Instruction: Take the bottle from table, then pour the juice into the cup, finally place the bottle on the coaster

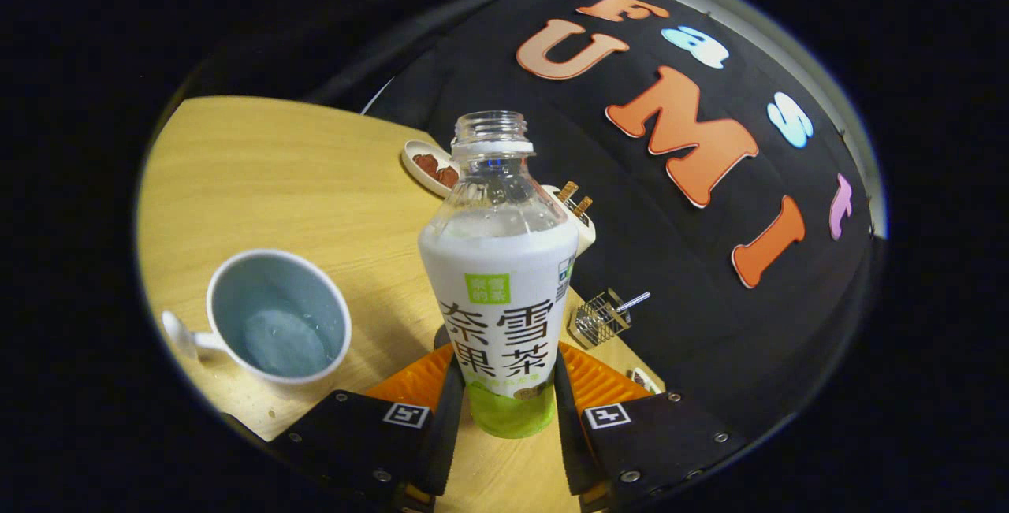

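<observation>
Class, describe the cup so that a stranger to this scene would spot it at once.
Start at the wooden table. The tongs are shut on an uncapped bottle; beside it stands the cup. It alone is a pale blue, white-rimmed mug with a handle.

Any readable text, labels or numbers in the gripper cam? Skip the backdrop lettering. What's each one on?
bottle label: four large dark characters, not Latin script, left unquoted; the green square and the small print are too blurred to read.
gripper, shut on the bottle: a square black-and-white marker by each finger; patterns, no words.
cup: no text.
Numbers: none legible.
</observation>
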Tool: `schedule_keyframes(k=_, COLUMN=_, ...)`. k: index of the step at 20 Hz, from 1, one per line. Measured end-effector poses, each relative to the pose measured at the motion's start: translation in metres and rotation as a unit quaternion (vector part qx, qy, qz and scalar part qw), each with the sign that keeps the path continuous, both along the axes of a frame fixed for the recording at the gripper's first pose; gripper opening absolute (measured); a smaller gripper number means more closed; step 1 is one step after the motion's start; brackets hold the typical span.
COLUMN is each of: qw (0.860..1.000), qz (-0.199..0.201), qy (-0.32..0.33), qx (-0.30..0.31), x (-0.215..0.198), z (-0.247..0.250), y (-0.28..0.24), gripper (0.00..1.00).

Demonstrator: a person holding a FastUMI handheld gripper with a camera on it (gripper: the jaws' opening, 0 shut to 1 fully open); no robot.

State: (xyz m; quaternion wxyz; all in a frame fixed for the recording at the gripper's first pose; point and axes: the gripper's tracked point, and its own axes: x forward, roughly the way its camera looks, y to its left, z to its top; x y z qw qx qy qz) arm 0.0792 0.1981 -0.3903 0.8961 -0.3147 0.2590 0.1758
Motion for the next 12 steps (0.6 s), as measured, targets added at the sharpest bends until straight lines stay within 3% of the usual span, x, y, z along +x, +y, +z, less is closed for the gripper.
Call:
schedule_keyframes(k=5, qw=0.985, qz=-0.078, qy=0.015, qx=0.150, x=0.036, z=-0.007, y=0.003, gripper=0.57)
schedule_keyframes(k=12, qw=0.954, qz=-0.148, qy=0.062, qx=0.251, x=0.066, z=-0.036, y=0.003, gripper=0.57)
